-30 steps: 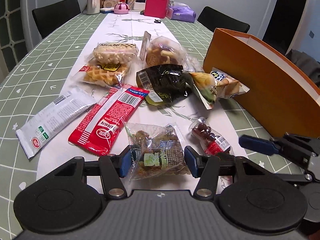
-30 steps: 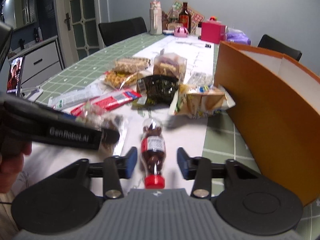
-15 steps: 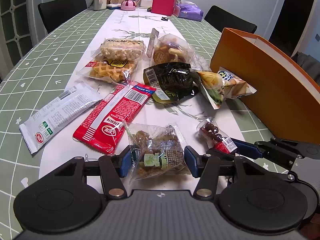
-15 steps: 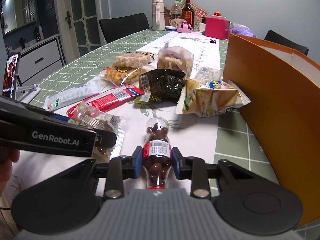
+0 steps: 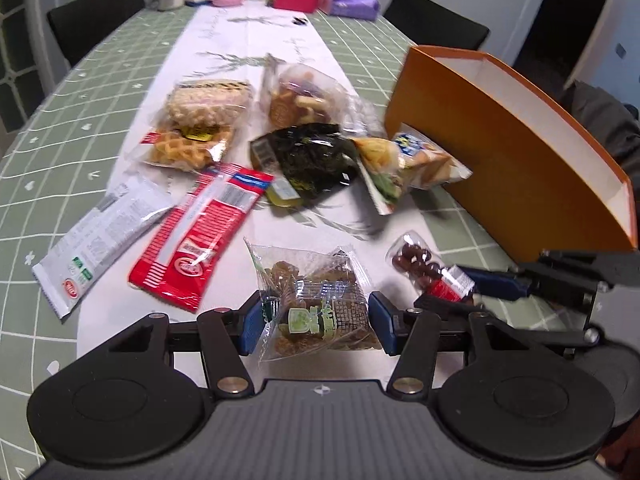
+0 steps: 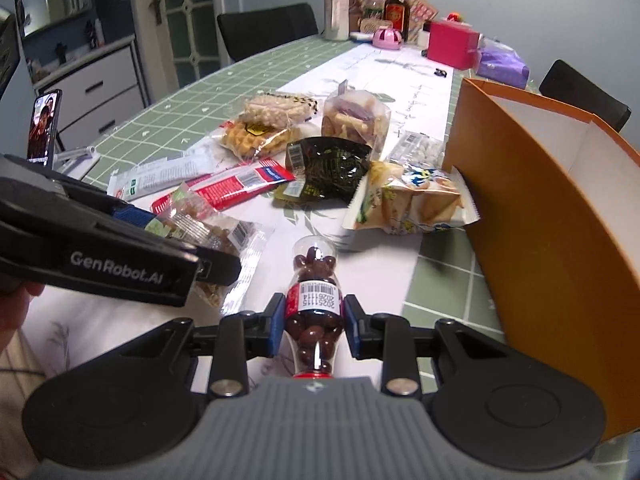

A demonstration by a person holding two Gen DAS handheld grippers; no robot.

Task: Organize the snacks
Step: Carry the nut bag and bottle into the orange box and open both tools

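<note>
Right gripper (image 6: 314,322) clamps the chocolate-bean bottle (image 6: 315,312) at its label; the round plastic could slip or swing. A second ago its jaws stood apart; they have just closed. Left gripper (image 5: 316,322) pinches the clear snack packet (image 5: 316,300), unchanged; the crinkly film may slide. Orange box (image 5: 532,176) waits beyond.

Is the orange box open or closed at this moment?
Open. The orange box has no lid on it, and its white inner walls show from above in both wrist views. Whether anything lies inside cannot be told.
</note>
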